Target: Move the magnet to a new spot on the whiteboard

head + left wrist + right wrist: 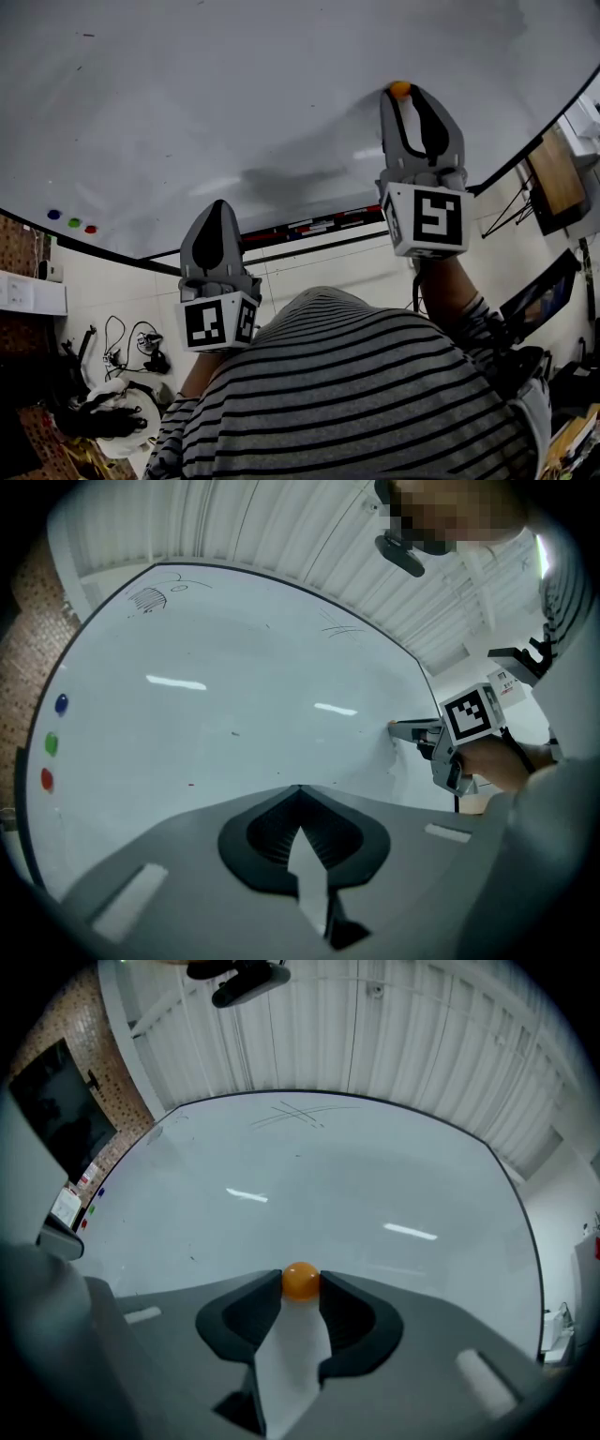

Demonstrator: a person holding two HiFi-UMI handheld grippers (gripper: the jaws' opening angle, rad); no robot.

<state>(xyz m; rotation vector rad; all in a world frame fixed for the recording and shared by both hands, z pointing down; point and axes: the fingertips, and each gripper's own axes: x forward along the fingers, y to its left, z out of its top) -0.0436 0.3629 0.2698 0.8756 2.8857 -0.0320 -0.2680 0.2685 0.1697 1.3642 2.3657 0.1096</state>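
Note:
A small orange magnet (300, 1281) sits pinched between the tips of my right gripper (300, 1283), which is shut on it against the whiteboard (356, 1185). From the head view the same orange magnet (400, 89) shows at the tip of the right gripper (405, 94), high on the whiteboard (234, 103). My left gripper (217, 208) hangs lower and to the left, away from the board, shut with nothing in it. Its own view shows the left gripper (299, 790) with jaws together, and the right gripper (394, 727) touching the board at the right.
Blue (53, 215), green (74, 223) and red (91, 229) magnets stick near the board's left edge, also seen as blue (62, 704), green (52, 744) and red (47, 780) dots. A marker tray (309, 226) runs under the board. Cables (131, 347) lie on the floor.

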